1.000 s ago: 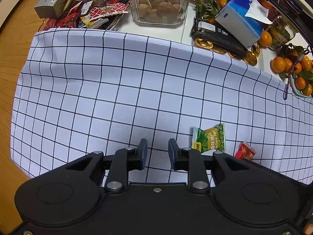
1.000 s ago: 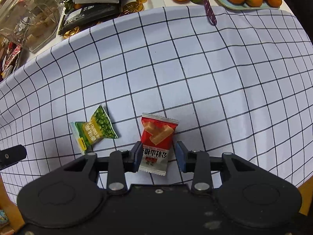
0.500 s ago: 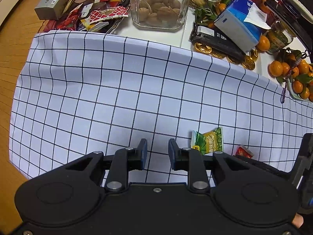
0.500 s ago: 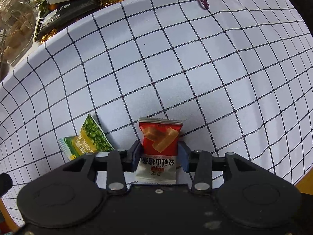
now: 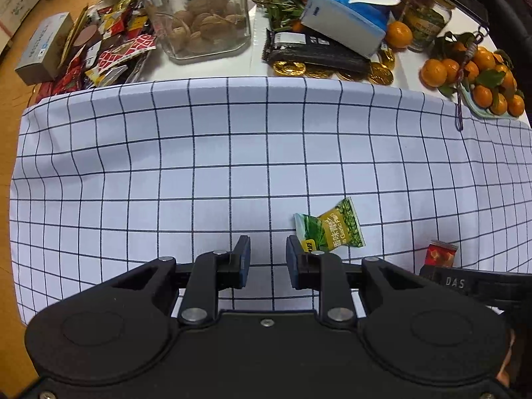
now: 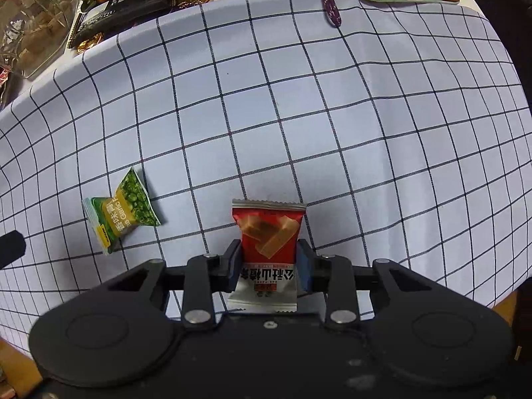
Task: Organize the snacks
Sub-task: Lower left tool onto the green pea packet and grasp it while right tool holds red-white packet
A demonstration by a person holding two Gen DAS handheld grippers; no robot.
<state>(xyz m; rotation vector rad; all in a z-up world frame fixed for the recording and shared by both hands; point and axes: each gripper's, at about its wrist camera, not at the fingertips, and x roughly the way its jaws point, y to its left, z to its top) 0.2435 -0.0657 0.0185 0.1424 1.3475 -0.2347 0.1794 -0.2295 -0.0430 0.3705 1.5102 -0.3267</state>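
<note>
My right gripper [image 6: 269, 266] is shut on a red snack packet [image 6: 268, 232] and holds it over the checked cloth [image 6: 299, 106]. The packet's top also shows in the left wrist view [image 5: 440, 254], beside the right gripper's black body. A green pea snack packet [image 6: 121, 214] lies flat on the cloth to the left of it; it also shows in the left wrist view [image 5: 331, 229]. My left gripper [image 5: 267, 256] is open and empty, just left of the green packet and near the cloth's front edge.
Behind the cloth stand a glass jar of walnuts [image 5: 199, 16], a pile of snack packets [image 5: 106, 50], a tissue box [image 5: 349, 16], a black packet [image 5: 316, 51], gold coins [image 5: 332, 69] and a tray of tangerines [image 5: 478, 76]. A purple cord [image 6: 329, 3] lies on the cloth's far edge.
My right gripper has closed tighter on the red packet and lifted it slightly, moving forward. The left gripper has shifted right, towards the green packet.
</note>
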